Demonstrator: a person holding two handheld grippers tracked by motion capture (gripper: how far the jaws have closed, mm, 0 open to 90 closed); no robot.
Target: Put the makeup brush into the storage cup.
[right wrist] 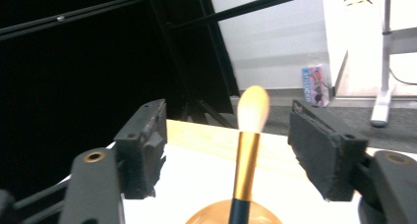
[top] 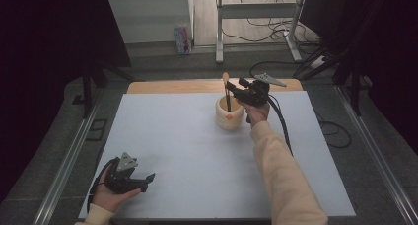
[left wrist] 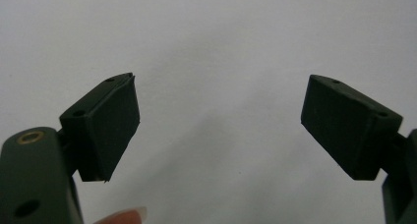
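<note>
With the brush (right wrist: 248, 150) stood upright in the cup (top: 229, 114) at 1 o'clock on the tabletop (top: 197, 151), the right gripper (right wrist: 226, 150), jaws apart around the untouched handle, is best drawn straight back, while the left gripper (left wrist: 219, 126) is held open at 7 o'clock.

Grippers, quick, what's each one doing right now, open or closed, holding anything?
Left gripper: open, empty, over the white table.
Right gripper: open, jaws either side of the makeup brush standing in the cup, not gripping it.
</note>
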